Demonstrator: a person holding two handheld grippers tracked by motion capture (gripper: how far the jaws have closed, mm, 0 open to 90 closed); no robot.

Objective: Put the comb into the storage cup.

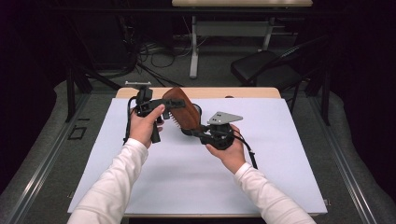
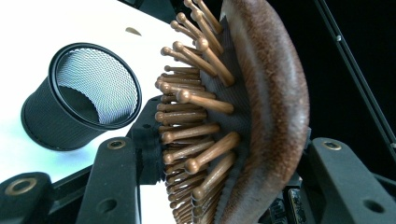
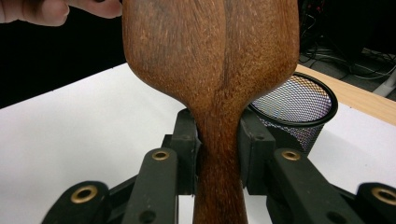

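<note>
A brown wooden hairbrush (image 1: 181,112) is held in the air above the white mat, between both grippers. In the left gripper view its wooden pins (image 2: 196,126) point left and its rounded back (image 2: 275,93) faces right. My left gripper (image 2: 224,154) is shut on the brush head, one pad among the pins and the other against the back. My right gripper (image 3: 219,149) is shut on the narrow neck of the handle, with the smooth back of the hairbrush (image 3: 210,56) rising above it. In the high view the left gripper (image 1: 169,103) is at the brush's top and the right gripper (image 1: 196,133) at its lower end.
A black mesh cup (image 2: 79,95) stands on the white mat (image 1: 187,177) just beyond the brush; the same mesh cup (image 3: 299,105) sits behind the right jaw. A dark chair (image 1: 266,65) and a table leg (image 1: 193,46) stand past the table's far edge.
</note>
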